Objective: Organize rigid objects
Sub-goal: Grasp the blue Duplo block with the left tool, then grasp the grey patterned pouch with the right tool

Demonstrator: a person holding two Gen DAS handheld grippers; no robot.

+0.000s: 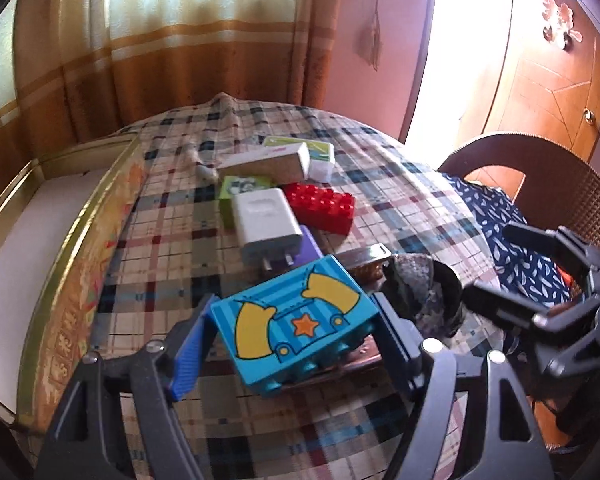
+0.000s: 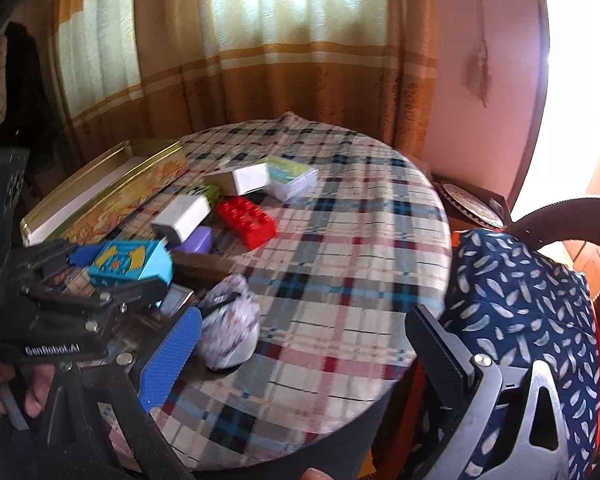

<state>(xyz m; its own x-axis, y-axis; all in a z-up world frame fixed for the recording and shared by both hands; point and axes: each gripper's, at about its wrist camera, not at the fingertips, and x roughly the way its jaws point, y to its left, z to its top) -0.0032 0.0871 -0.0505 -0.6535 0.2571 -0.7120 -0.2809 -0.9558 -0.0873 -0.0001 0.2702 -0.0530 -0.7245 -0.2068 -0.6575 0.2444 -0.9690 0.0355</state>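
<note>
Along the left edge of the checked surface (image 1: 172, 216) sits a long gold tin (image 1: 80, 216), open at the top and seemingly the place things are to go. Just right of it lies the cluster still to be sorted: a white charger (image 1: 266, 220) over a purple piece (image 1: 310, 250), a red building brick (image 1: 324, 206), and small boxes behind. Nearer, the left tool (image 1: 296, 344) has its blue-padded jaws on either side of a turquoise printed block (image 1: 296, 320); the pads look at or very near the block's sides, but whether they already press on it cannot be told. The block leans on a dark flat item under it. Further right, a crumpled wrapped bundle (image 2: 230, 336) lies beside the right tool (image 2: 304, 356), whose jaws stand wide apart over bare cloth, holding nothing. The step in hand seems to be picking up the block. Next it needs a firm squeeze, a lift clear of the clutter, then a swing left over the tin's rim.
</note>
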